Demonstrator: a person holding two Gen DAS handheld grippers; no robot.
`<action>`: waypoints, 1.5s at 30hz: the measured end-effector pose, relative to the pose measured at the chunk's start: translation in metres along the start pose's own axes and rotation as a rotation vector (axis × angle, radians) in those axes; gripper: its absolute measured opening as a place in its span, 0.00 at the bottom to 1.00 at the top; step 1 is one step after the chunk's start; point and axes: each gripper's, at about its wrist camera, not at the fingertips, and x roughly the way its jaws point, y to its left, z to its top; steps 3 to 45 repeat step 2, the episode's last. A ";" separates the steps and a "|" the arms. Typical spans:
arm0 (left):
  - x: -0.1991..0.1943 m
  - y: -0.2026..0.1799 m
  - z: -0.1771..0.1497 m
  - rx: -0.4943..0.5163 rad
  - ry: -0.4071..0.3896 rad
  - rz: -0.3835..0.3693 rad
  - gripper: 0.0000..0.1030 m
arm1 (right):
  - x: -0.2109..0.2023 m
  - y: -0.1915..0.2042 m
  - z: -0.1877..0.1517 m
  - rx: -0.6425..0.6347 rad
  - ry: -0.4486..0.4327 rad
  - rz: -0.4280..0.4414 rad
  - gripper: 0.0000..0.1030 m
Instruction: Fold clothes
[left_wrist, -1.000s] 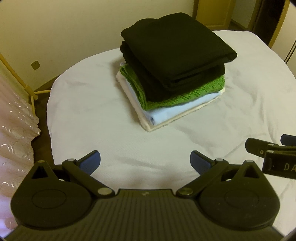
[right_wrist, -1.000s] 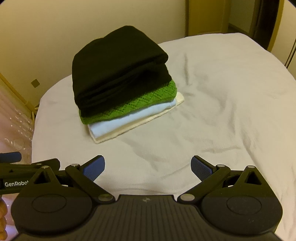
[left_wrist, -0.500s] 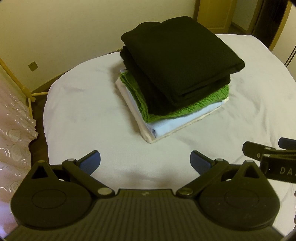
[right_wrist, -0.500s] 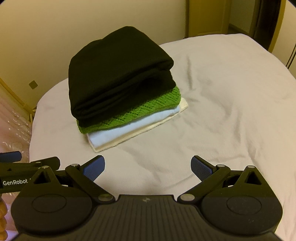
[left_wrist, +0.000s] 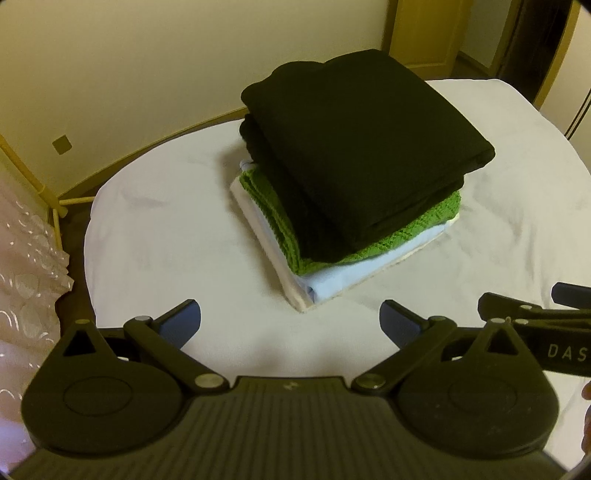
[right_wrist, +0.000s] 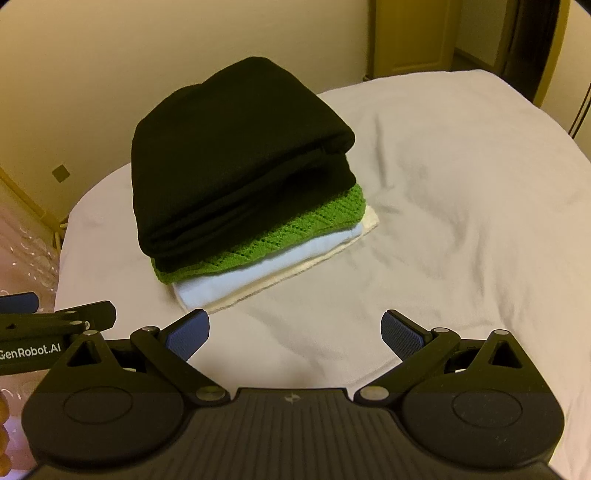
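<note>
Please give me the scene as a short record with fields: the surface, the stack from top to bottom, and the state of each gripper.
surface: white sheet-covered bed
stack top: folded black fabric garment
below it: green knitted garment
next: pale blue folded cloth
bottom: cream folded cloth
left gripper: fingers wide open, empty, short of the stack
right gripper: fingers wide open, empty, short of the stack

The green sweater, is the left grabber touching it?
Apart. In the left wrist view, bare white sheet lies between the open left gripper and the green sweater in the stack.
</note>
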 end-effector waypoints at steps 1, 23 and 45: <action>-0.001 0.000 0.000 0.006 -0.007 0.001 0.99 | -0.001 0.001 0.000 0.001 -0.002 -0.001 0.99; -0.002 0.000 0.000 0.013 -0.014 0.004 0.99 | -0.002 0.001 0.000 0.003 -0.003 -0.001 0.99; -0.002 0.000 0.000 0.013 -0.014 0.004 0.99 | -0.002 0.001 0.000 0.003 -0.003 -0.001 0.99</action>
